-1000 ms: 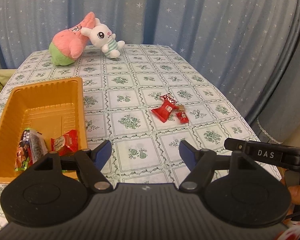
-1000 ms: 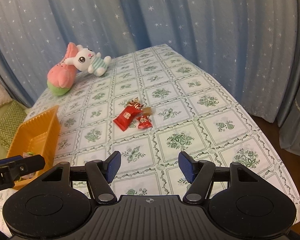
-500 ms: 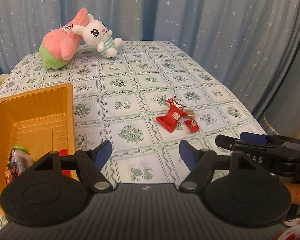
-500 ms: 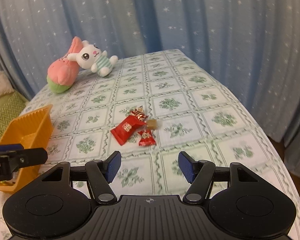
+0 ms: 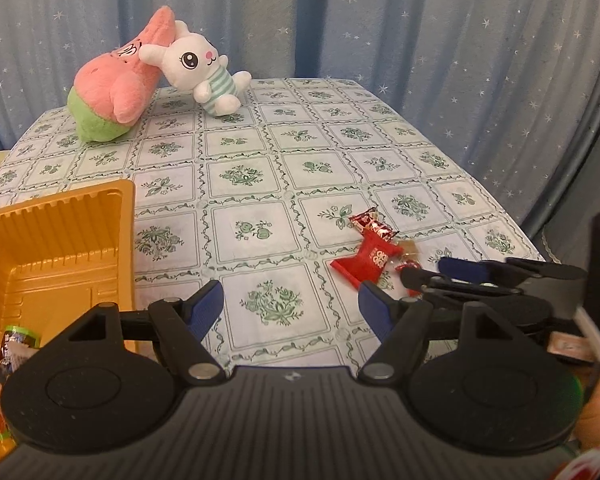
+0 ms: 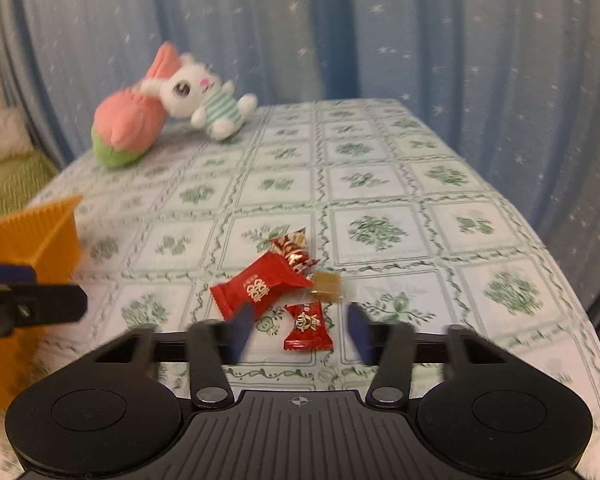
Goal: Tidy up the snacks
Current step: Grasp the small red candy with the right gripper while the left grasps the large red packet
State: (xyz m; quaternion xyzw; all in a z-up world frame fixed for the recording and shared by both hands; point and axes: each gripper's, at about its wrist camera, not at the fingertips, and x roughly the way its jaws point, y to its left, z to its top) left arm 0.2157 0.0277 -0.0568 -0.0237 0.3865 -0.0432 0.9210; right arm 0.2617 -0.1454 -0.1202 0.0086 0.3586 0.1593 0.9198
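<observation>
Red candy wrappers (image 6: 260, 289) now lie just ahead of the right hand-held gripper (image 6: 298, 334), which has closed in, released, for a pickup.

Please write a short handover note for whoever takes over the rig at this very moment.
Left claw: open, empty, beside the orange tray.
Right claw: open, empty, low over the small red candy.
Done: some wrapped snacks already lie in the tray.
Left: the large red packet, the twisted foil candy, the tan candy and the small red one are on the tablecloth.
</observation>
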